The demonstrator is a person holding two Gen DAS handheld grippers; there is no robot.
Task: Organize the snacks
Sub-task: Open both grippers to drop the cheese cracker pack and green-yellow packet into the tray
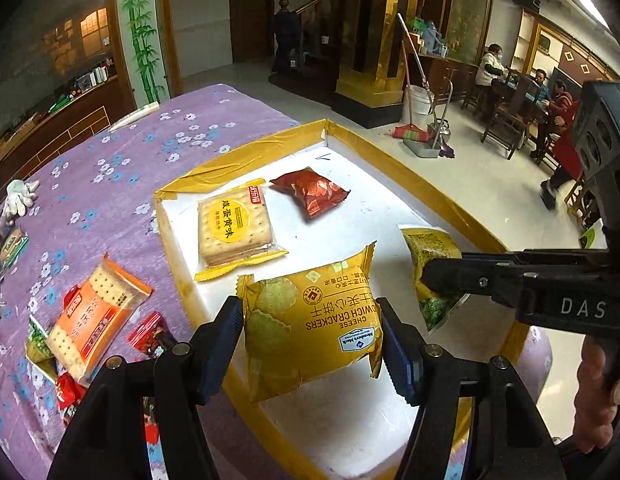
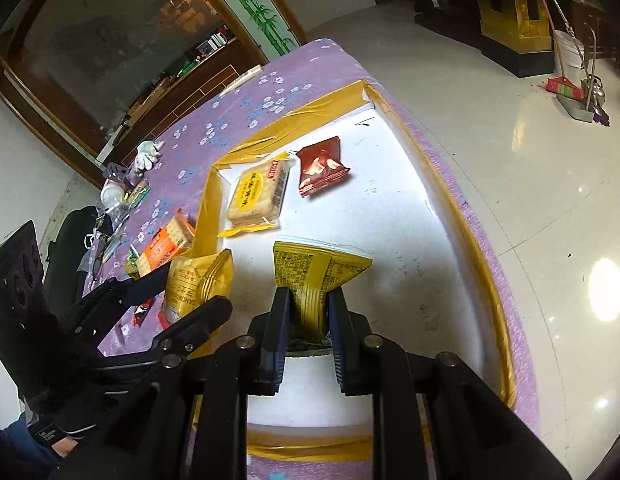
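Left gripper [image 1: 312, 344] clamps yellow cheese cracker pack [image 1: 310, 320] between blue pads, above white tray [image 1: 350, 420] floor. Right gripper [image 2: 309, 320] pinched tight on green-yellow snack bag [image 2: 310, 276], also over tray. Farther in tray: clear-wrapped cracker stack [image 1: 234, 226], then dark red packet [image 1: 310, 192]. Outside tray on purple floral cloth [image 1: 110, 168]: orange cracker pack [image 1: 94, 312], small red sachets [image 1: 150, 334]. White glove [image 1: 20, 196] near far table edge.

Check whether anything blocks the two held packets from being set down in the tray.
Nothing visible does. The cheese cracker packet in the left hand-held gripper and the green-yellow packet in the right hand-held gripper hang over bare white tray floor. The cracker pack and red packet lie farther back.
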